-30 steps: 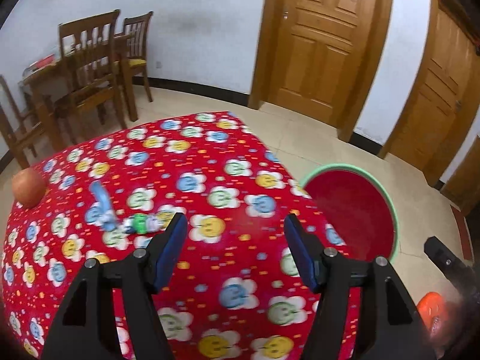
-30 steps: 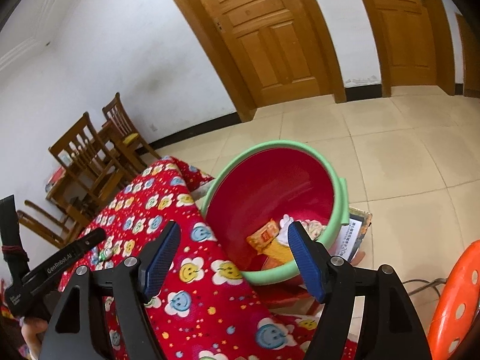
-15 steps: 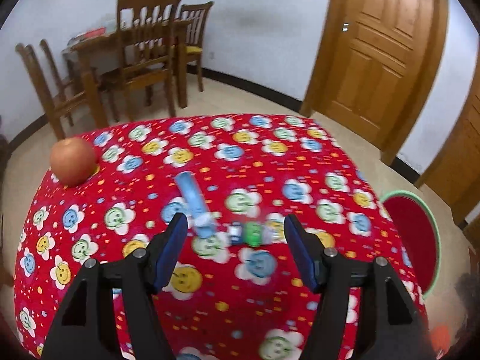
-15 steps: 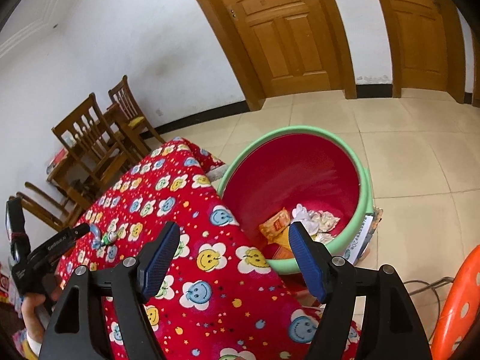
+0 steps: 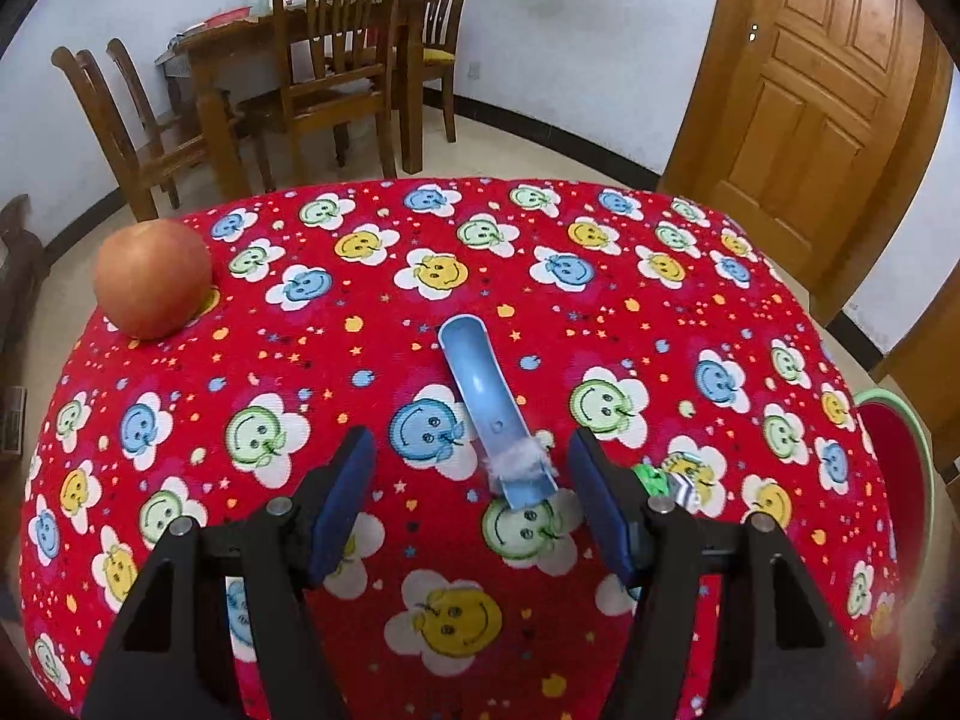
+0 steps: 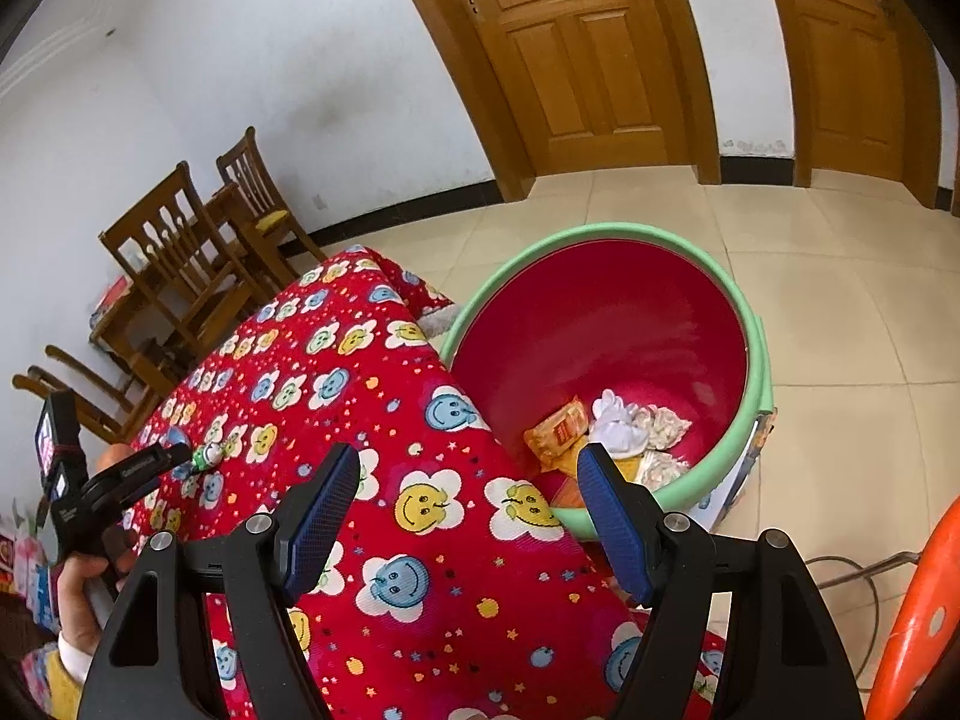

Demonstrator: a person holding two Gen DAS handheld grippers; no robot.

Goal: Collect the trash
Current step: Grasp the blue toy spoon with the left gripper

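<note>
A blue plastic scoop-like piece (image 5: 489, 408) with a white fluff tuft (image 5: 519, 465) lies on the red smiley tablecloth (image 5: 360, 324). My left gripper (image 5: 471, 501) is open and empty, its near end between the fingers. A green and silver wrapper (image 5: 666, 483) lies just right of the right finger (image 5: 600, 510); it also shows in the right wrist view (image 6: 207, 455). A green bin with a red inside (image 6: 762, 360) stands beside the table and holds wrappers (image 6: 558, 429) and tissues (image 6: 618, 420). My right gripper (image 6: 468, 516) is open and empty over the table's edge.
An apple (image 5: 153, 279) sits at the table's far left. Wooden chairs and a table (image 5: 312, 78) stand behind, wooden doors (image 5: 822, 102) to the right. An orange stool (image 6: 918, 618) stands on the tiled floor at the right.
My left gripper swung left from the bin side and closed in on the blue piece, which now sits between its fingers. My right gripper drew back a little from the bin.
</note>
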